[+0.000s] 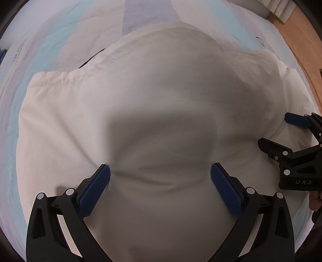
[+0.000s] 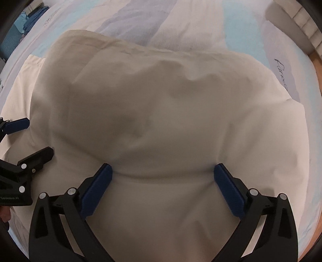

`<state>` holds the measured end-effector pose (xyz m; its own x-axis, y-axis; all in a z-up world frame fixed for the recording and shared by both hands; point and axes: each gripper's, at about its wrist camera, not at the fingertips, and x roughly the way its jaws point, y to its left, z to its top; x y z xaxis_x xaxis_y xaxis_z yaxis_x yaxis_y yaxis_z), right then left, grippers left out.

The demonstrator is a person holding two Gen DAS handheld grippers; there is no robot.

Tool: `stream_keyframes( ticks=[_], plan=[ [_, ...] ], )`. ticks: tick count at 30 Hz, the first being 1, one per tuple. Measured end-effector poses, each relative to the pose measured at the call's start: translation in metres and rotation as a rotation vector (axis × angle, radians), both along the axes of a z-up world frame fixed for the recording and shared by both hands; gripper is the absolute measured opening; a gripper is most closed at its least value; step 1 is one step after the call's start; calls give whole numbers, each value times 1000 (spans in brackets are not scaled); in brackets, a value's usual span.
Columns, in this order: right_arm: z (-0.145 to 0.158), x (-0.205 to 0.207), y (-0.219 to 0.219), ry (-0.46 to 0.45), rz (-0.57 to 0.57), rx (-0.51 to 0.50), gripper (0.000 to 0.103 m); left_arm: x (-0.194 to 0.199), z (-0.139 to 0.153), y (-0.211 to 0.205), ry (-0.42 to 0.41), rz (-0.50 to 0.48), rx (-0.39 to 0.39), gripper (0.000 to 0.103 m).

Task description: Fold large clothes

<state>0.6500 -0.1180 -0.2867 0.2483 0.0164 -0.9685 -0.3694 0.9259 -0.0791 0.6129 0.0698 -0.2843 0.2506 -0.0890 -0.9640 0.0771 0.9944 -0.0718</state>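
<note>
A large white garment lies on the bed, partly folded, with a layer doubled over itself; it fills the right wrist view too. My left gripper is open just above the cloth, blue pads wide apart, a raised wrinkle between them. My right gripper is open over a fold edge of the same garment. Each gripper shows in the other's view: the right one at the right edge, the left one at the left edge, both open and resting close to the cloth.
The bed cover has pale blue, white and lavender stripes and lies under the garment. Wooden floor shows at the right past the bed's edge. Blue folded items lie at the far left.
</note>
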Motion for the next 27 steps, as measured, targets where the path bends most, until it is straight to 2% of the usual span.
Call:
stream_keyframes(
  ticks=[3, 8, 10, 13, 17, 21, 27],
  plan=[
    [5, -5, -3, -14, -5, 9, 97, 3, 1, -2, -9, 1, -1, 98],
    [44, -27, -20, -77, -55, 83, 96, -9, 26, 2, -38, 44, -23, 96],
    [57, -44, -23, -109, -53, 94, 96, -19, 37, 4, -54, 51, -46, 96],
    [68, -69, -26, -129, -28, 84, 96, -36, 48, 3, -63, 55, -130, 97],
    [65, -92, -31, -108, -23, 79, 96, -54, 50, -9, -85, 32, -138, 97],
    [59, -99, -35, -97, -29, 93, 96, -57, 34, -25, -94, 12, -87, 98],
    [34, -100, -37, -53, -28, 102, 96, -65, 17, -12, -77, -9, -44, 98]
  ],
)
